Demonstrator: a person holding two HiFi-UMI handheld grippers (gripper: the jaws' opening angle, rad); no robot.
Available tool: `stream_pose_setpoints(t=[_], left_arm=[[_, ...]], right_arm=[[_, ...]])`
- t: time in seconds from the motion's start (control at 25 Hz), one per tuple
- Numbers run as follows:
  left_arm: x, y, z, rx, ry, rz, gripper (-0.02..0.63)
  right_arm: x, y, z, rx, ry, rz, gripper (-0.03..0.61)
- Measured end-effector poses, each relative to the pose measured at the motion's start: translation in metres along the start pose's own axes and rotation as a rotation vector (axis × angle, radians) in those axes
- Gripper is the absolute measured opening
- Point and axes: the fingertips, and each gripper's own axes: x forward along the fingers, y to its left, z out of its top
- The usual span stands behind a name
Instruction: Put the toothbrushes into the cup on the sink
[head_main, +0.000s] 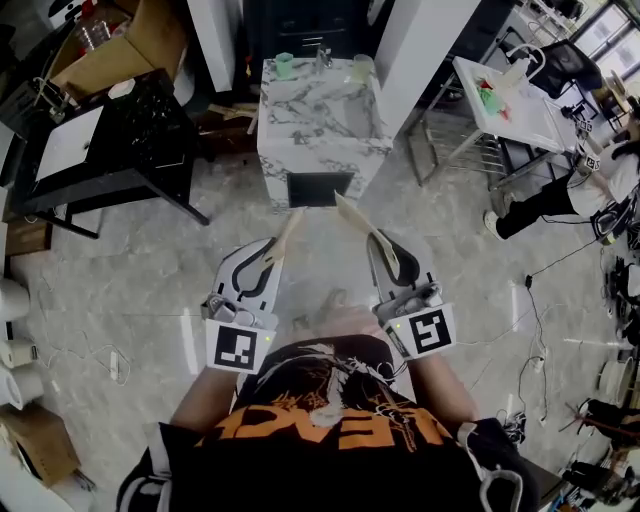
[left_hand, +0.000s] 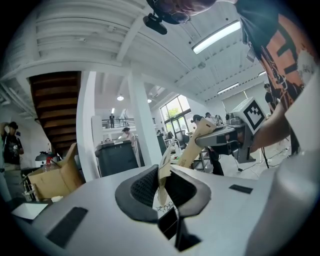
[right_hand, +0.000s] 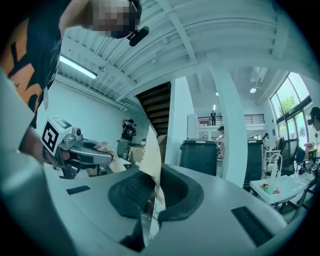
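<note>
A marble-patterned sink unit (head_main: 320, 135) stands ahead of me on the floor, with a green cup (head_main: 285, 65) and a paler cup (head_main: 361, 68) at its back edge. My left gripper (head_main: 268, 262) is shut on a paper-wrapped toothbrush (head_main: 288, 235) that points up toward the sink. My right gripper (head_main: 388, 262) is shut on a second wrapped toothbrush (head_main: 360, 222). In the left gripper view the wrapper (left_hand: 164, 175) stands pinched between the dark pads (left_hand: 142, 190). The right gripper view shows its wrapper (right_hand: 150, 160) clamped the same way. Both grippers are held at waist height, well short of the sink.
A black table (head_main: 110, 140) with a white sheet stands at the left. On the right are a white table (head_main: 510, 100) and a seated person (head_main: 560, 195). Paper rolls (head_main: 15, 340) and a cardboard box (head_main: 40, 440) lie at the left edge. Cables trail over the floor at the right.
</note>
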Motion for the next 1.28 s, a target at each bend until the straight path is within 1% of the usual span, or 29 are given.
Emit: stream_pose_setpoints(t=[0.16,0.32,0.44,0.56,0.64,0.72,0.84,1.0,1.12,1.24,1.28], left_arm=[[0.033,0.007,-0.012,-0.004,0.017,-0.004,0.051],[0.08,0.02,-0.007,0.023,0.033,0.0,0.051],[0.121,0.032,0.003,0.044,0.031,0.011,0.051],[0.167,0.042,0.012,0.029,0.024,0.025,0.051],[0.194,0.045,0.019,0.034,0.029,0.021,0.051],[0.214,0.043,0.025,0.034,0.037,0.018,0.051],[0.237,0.043,0.03,0.042,0.039,0.016,0.051],[0.256,0.053,0.026,0.064,0.05,0.029,0.051],[0.27,0.06,0.019,0.06,0.055,0.029,0.051],[0.283,0.066,0.012,0.046,0.049,0.024,0.051],[0.288,0.068,0.01,0.042,0.045,0.02,0.051]], right_arm=[[0.013,-0.039,-0.016,0.026,-0.003,-0.039,0.04],[0.038,-0.087,-0.033,0.029,0.004,-0.036,0.04],[0.066,-0.123,-0.033,0.021,-0.006,-0.012,0.04],[0.094,-0.156,-0.03,0.004,-0.025,0.029,0.04],[0.111,-0.173,-0.028,0.007,-0.037,0.054,0.04],[0.124,-0.186,-0.027,0.028,-0.054,0.07,0.04],[0.136,-0.206,-0.038,0.038,-0.035,0.092,0.04],[0.15,-0.219,-0.053,0.054,-0.016,0.115,0.04],[0.16,-0.225,-0.059,0.056,0.004,0.129,0.04],[0.173,-0.231,-0.053,0.068,-0.043,0.12,0.04],[0.177,-0.233,-0.054,0.066,-0.041,0.116,0.04]])
